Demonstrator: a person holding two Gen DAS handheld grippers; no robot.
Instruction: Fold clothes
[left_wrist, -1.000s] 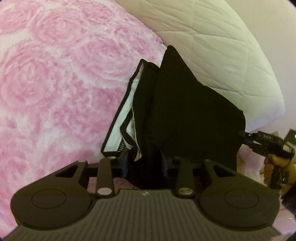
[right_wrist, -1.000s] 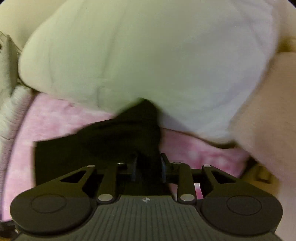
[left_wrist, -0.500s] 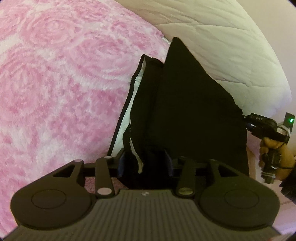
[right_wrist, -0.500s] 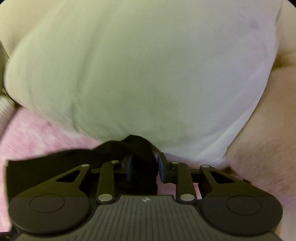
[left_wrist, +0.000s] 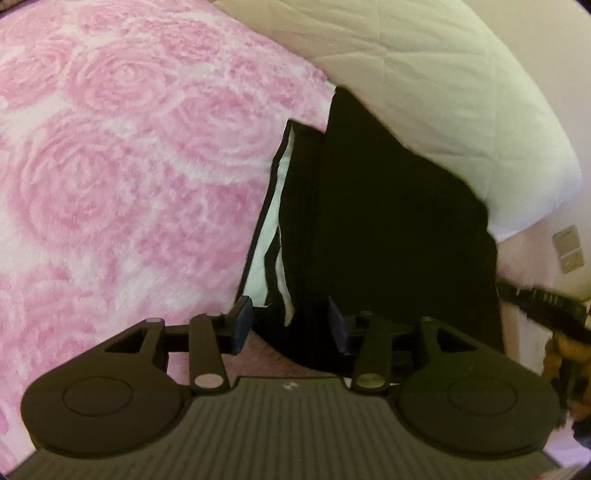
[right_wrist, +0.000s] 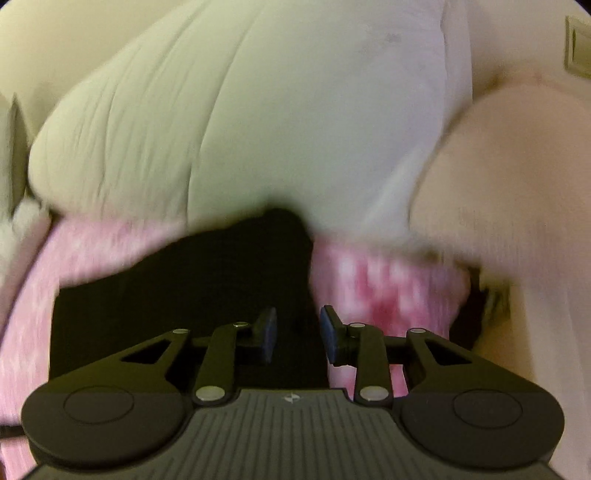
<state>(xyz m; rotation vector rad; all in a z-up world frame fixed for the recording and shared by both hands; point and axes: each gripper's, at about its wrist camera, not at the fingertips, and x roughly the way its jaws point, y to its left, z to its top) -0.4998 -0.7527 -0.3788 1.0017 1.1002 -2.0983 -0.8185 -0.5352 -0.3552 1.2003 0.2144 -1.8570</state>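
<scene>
One black garment (left_wrist: 388, 229), white-lined, folded.

No word or number can be read in either view. Each gripper body carries only a small pale emblem, just behind the two fingers: one on the left gripper (left_wrist: 291, 328) and one on the right gripper (right_wrist: 297, 334), and it has no letters. The white inner part of the black garment (left_wrist: 388, 229), ahead of the left fingers, perhaps has some print, but this is too small and blurred to read
</scene>
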